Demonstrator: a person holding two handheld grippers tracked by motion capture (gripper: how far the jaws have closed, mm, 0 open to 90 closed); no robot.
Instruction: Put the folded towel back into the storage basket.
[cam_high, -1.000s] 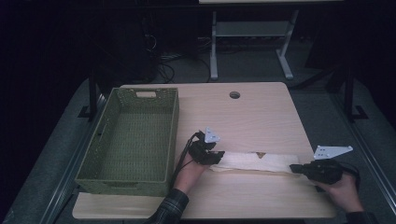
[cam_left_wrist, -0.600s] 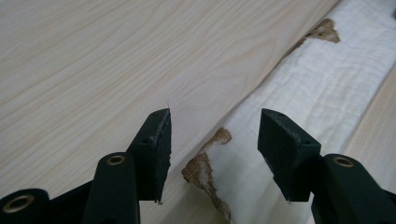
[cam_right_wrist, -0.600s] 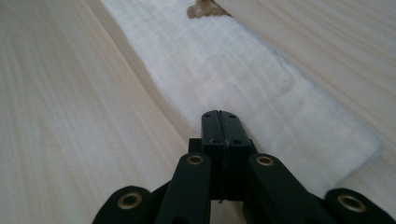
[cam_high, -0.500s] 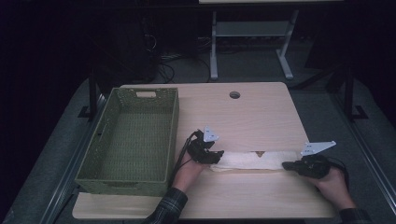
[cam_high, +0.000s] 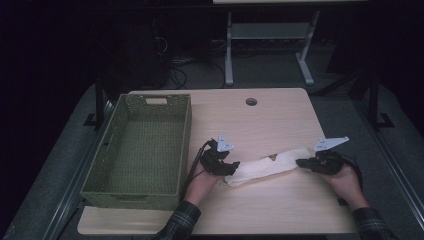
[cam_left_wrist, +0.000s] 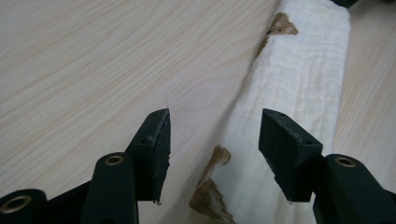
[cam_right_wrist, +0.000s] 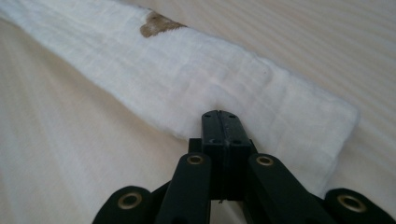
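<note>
A: Cloth (cam_high: 267, 166): white, folded into a long strip, lying flat on the table (cam_high: 260, 120). Which way does it run?

B: Long axis goes across the table, low end by the left gripper (cam_high: 226, 167), far end slightly farther up the table at the right gripper (cam_high: 302, 162). Near the table's front half, right of the basket (cam_high: 142, 145).

A: Markings?

B: Brown patches. In the left gripper view one sits at the near end (cam_left_wrist: 210, 191), another farther along the left edge. In the right gripper view one shows near the far edge (cam_right_wrist: 159, 23).

A: Left gripper (cam_left_wrist: 215, 140), jaw state?

B: Jaws apart, having just been opening wider. They straddle the strip's near end without pressing it; the right jaw is over the cloth, the left over bare wood.

A: Right gripper (cam_right_wrist: 219, 116)?

B: Jaws tight together, their tips at the strip's long edge near its square end. Whether a fold is pinched between them cannot be told; the cloth puckers slightly there.

A: Basket?

B: Green, woven, rectangular, at the table's left, well apart from the strip, with a handle slot in its far wall.

A: Anything obscured?

B: The strip's low end is partly covered by the left gripper in the high view. Both sleeves (cam_high: 182, 217) are cut off at the bottom edge. The background beyond the table is dark; a desk frame and cables are faintly visible.
</note>
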